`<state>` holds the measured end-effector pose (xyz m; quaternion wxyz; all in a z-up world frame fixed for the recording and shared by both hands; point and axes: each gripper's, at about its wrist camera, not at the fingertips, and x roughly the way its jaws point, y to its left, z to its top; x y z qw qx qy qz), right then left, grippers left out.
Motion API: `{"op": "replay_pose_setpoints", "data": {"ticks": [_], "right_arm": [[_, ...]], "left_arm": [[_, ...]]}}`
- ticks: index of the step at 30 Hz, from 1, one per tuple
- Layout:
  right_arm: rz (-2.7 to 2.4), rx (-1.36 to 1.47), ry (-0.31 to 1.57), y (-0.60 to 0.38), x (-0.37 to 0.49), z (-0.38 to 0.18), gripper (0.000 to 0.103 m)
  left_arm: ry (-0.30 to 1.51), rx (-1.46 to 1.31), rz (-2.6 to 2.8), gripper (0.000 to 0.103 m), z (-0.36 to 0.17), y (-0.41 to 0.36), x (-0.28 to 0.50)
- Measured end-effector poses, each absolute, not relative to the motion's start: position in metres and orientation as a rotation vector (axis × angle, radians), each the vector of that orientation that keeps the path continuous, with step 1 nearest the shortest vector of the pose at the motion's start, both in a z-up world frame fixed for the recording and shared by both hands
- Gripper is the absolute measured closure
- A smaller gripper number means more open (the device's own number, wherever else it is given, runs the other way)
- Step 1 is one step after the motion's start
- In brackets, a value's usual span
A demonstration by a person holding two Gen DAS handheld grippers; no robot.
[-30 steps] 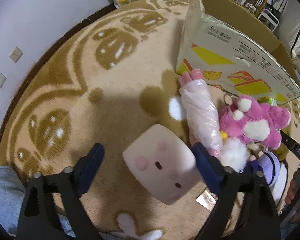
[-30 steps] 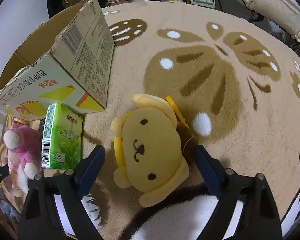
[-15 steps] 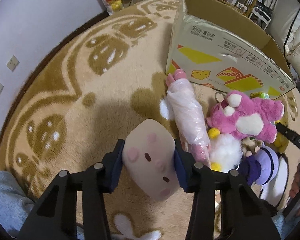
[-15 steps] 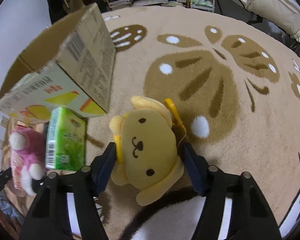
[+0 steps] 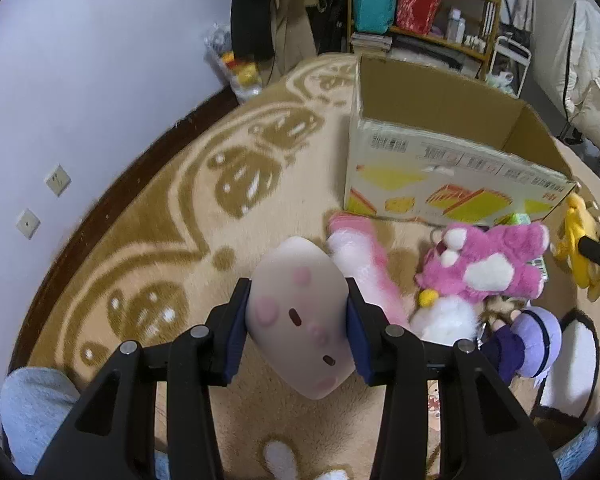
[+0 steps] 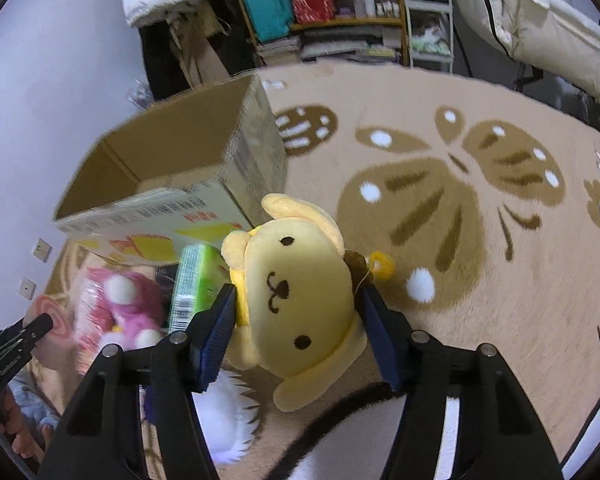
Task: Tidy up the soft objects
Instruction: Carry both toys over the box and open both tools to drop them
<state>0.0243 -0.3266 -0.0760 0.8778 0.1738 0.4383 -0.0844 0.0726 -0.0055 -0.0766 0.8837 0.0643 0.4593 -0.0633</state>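
My left gripper (image 5: 296, 320) is shut on a pale pink squishy cushion (image 5: 300, 320) with a face, held above the rug. My right gripper (image 6: 300, 320) is shut on a yellow dog plush (image 6: 296, 292), also lifted off the rug. An open cardboard box (image 5: 440, 164) stands ahead of both; it also shows in the right wrist view (image 6: 172, 184). A pink bear plush (image 5: 488, 264), a pink-and-white plush roll (image 5: 364, 264), a white plush (image 5: 444, 316) and a purple doll (image 5: 528, 340) lie on the rug in front of the box. A green tissue pack (image 6: 192, 284) lies beside the box.
A beige rug (image 6: 460, 220) with brown butterfly patterns covers the floor. A lilac wall (image 5: 80, 60) is on the left. Shelves (image 5: 420, 8) with bags and bottles stand behind the box. A white padded coat (image 6: 540, 28) hangs at the right.
Both grippers closed on their toys, the left on the pink cushion and the right on the yellow dog, then lifted them, tilting the views up toward the box.
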Motion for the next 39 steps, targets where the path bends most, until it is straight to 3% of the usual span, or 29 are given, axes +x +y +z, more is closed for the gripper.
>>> {"op": "replay_pose_setpoints", "data": {"ticks": [15, 39], "right_arm": [[-0.074, 0.214, 0.706, -0.292, 0.020, -0.007, 0.038], [-0.009, 0.092, 0.689, -0.281, 0.099, -0.005, 0.037]], "left_arm": [[0.660, 0.247, -0.140, 0.060, -0.003, -0.025, 0.066], [0.593, 0.256, -0.209, 0.060, 0.024, -0.074, 0.137]]}}
